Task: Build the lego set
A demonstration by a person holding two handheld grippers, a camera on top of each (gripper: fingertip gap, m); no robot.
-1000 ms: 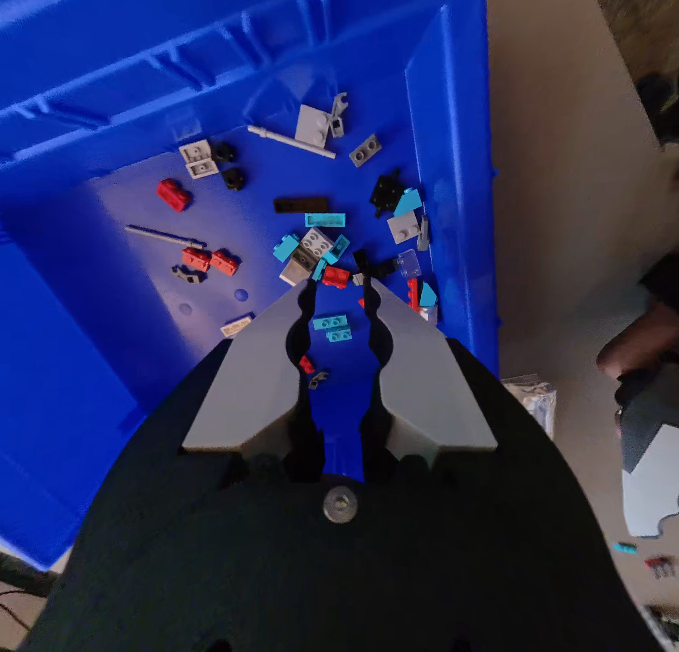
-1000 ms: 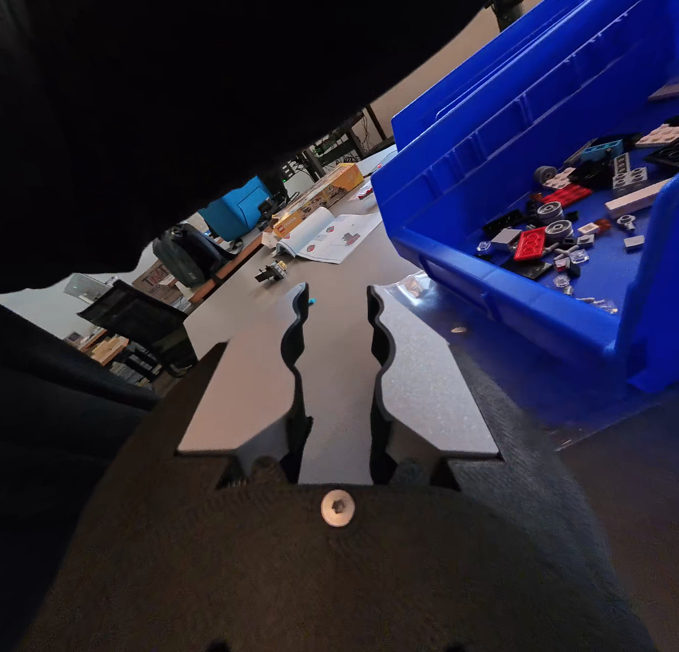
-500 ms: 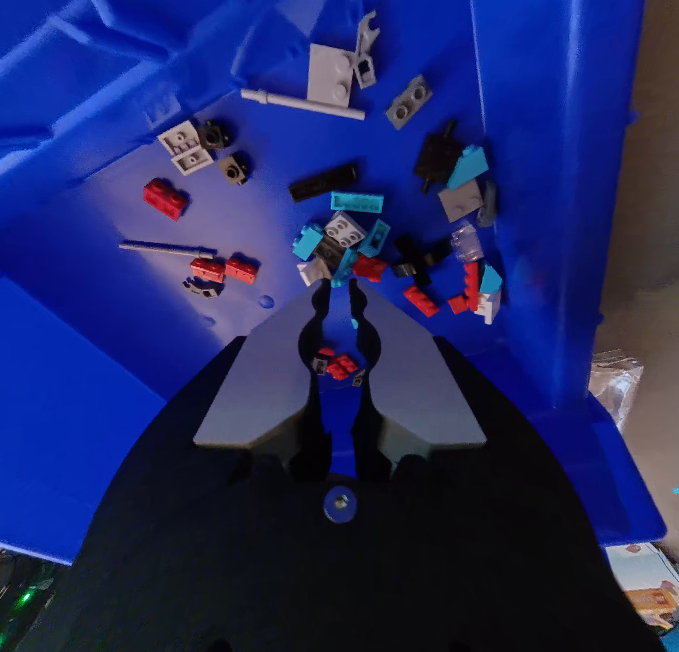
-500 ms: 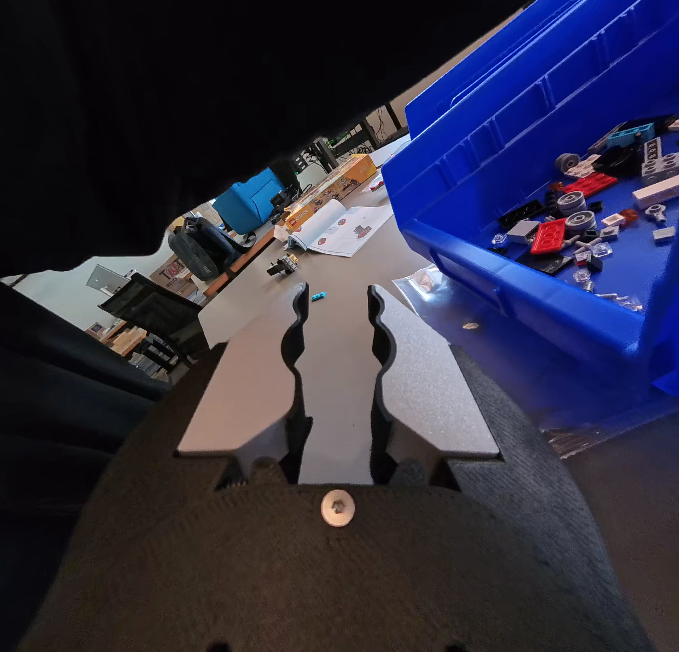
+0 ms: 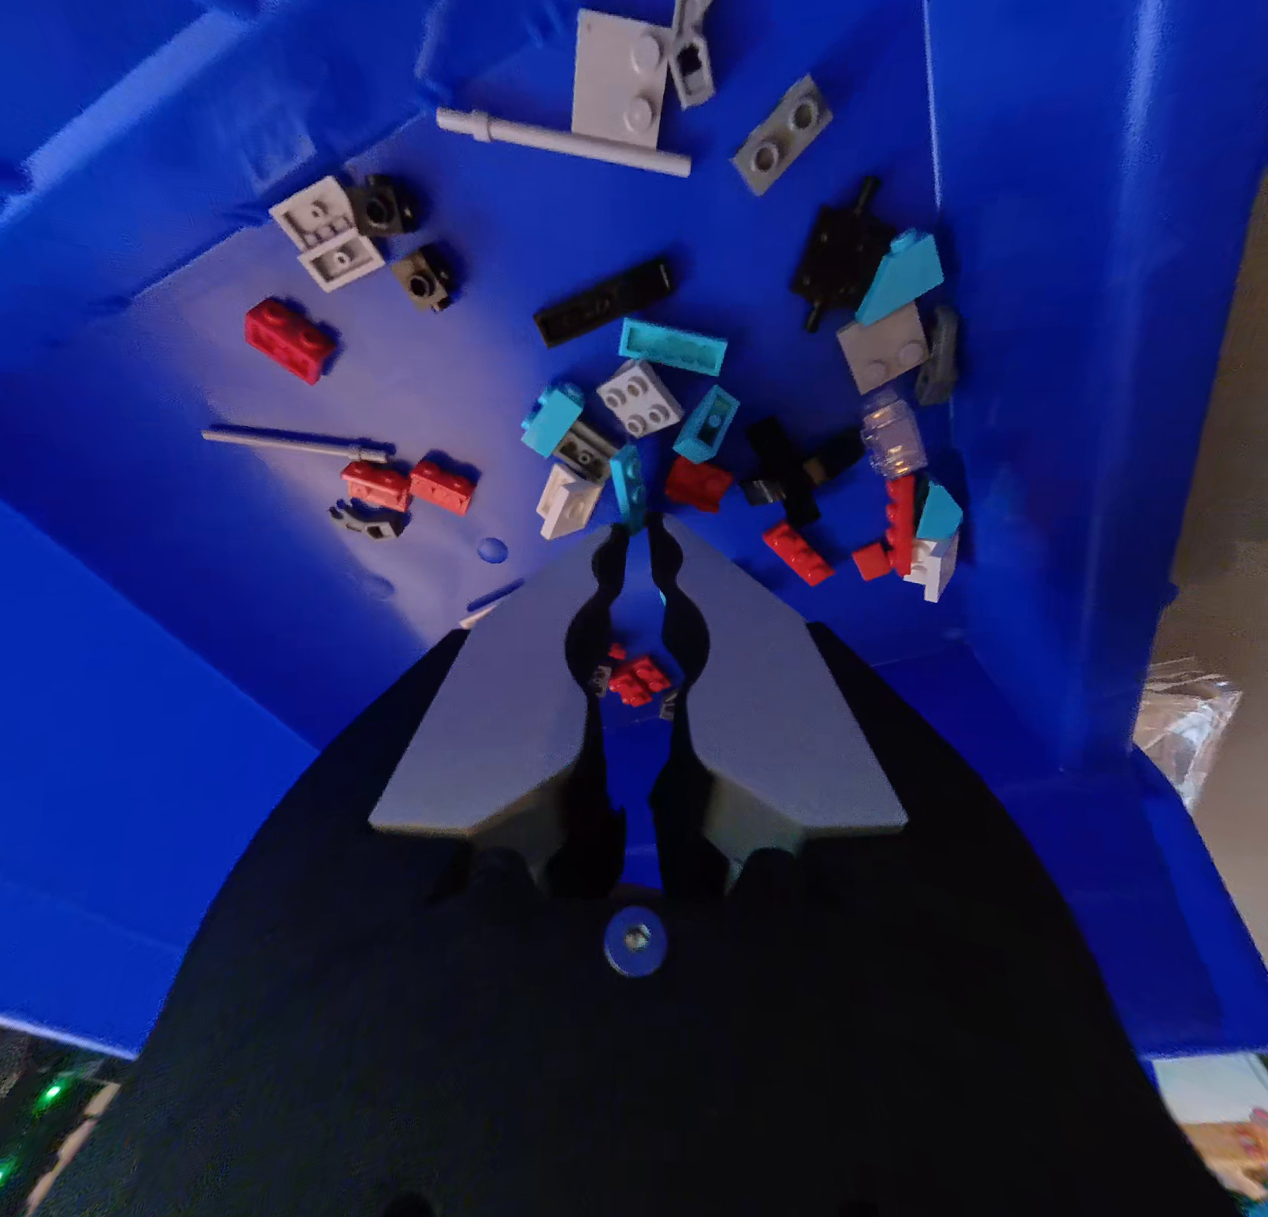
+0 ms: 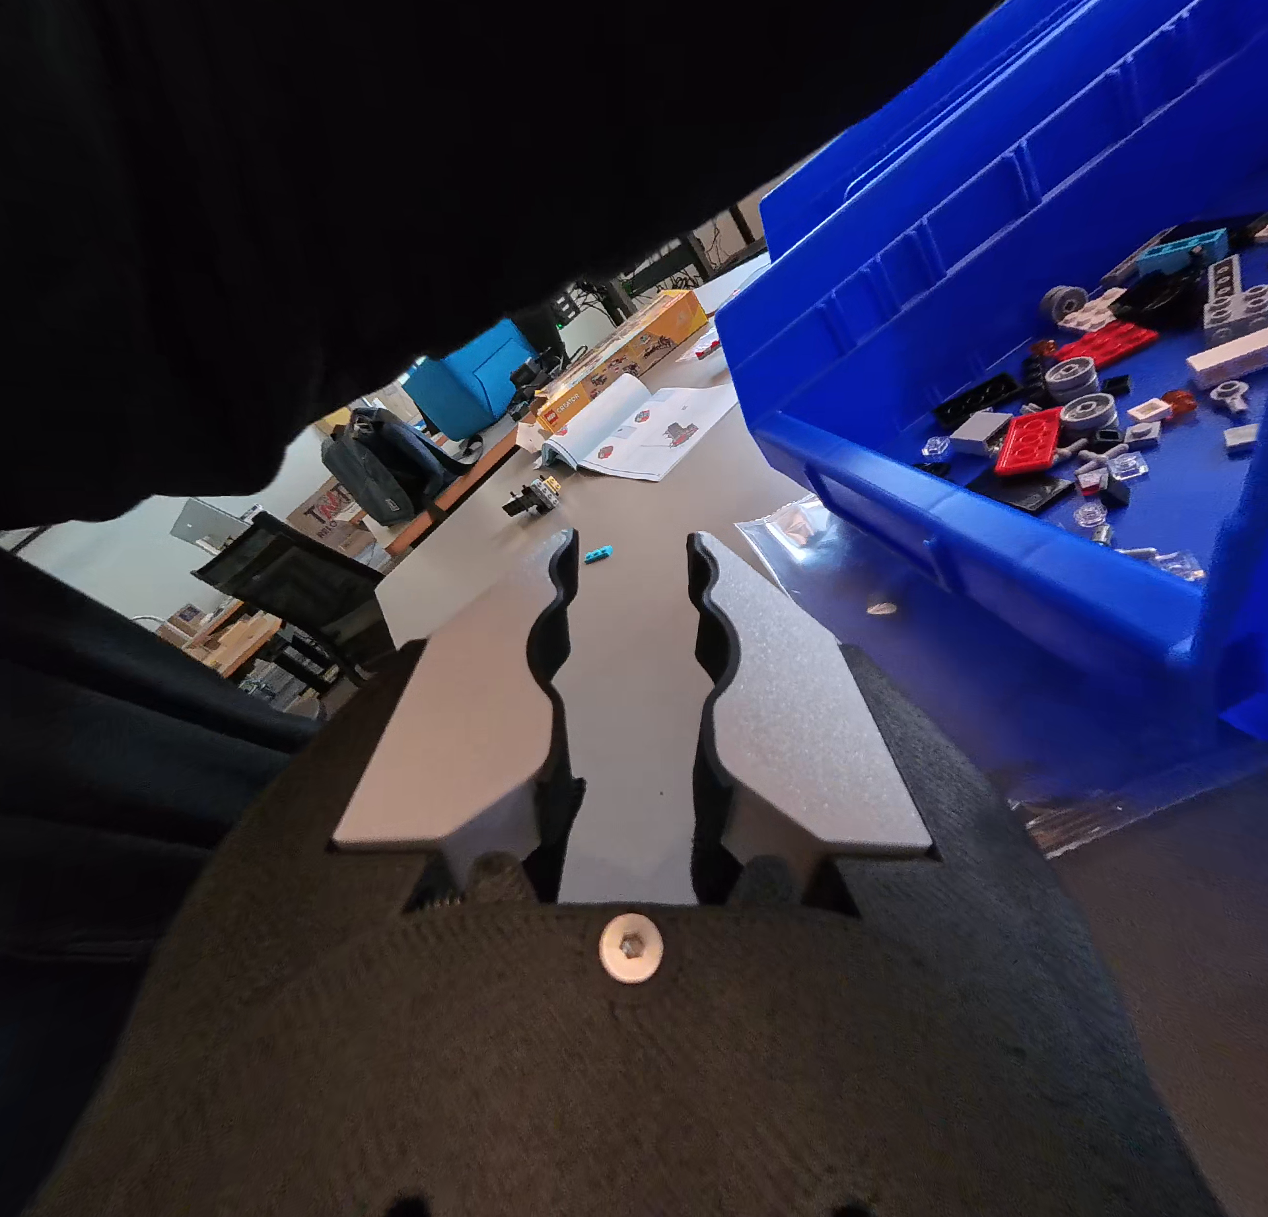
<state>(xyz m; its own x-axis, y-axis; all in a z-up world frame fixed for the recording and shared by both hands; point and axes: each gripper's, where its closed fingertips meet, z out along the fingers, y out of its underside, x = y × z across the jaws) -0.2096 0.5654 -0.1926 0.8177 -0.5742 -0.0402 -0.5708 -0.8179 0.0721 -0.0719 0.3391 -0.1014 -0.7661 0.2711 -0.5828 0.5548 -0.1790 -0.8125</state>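
My left gripper (image 5: pixel 636 525) reaches down into a blue bin (image 5: pixel 1070 292) of loose red, turquoise, grey, white and black lego pieces. Its jaws are nearly together, and a sliver of a small turquoise piece (image 5: pixel 663 597) shows pinched between them. A red plate (image 5: pixel 638 680) lies on the bin floor below the gap. My right gripper (image 6: pixel 628 542) is open and empty, low over the grey table (image 6: pixel 617 704). Beyond its tips lie a small turquoise piece (image 6: pixel 598 553) and a small dark partial build (image 6: pixel 534 496).
A second blue bin (image 6: pixel 960 518) with wheels, red plates and clear studs stands to the right of my right gripper, on a clear plastic bag (image 6: pixel 789 532). An open instruction booklet (image 6: pixel 638 429) and a yellow box (image 6: pixel 617 354) lie farther back. A dark sleeve covers the upper left. Left tips to right tips: about 30 centimetres. Measured from the fingertips, the red plate (image 5: pixel 638 680) is 6 centimetres or so from the left gripper and 25 centimetres from the right.
My left gripper moved deeper into the bin and its jaws narrowed from open to nearly shut around a turquoise piece. My right gripper drifted slightly and stayed open.
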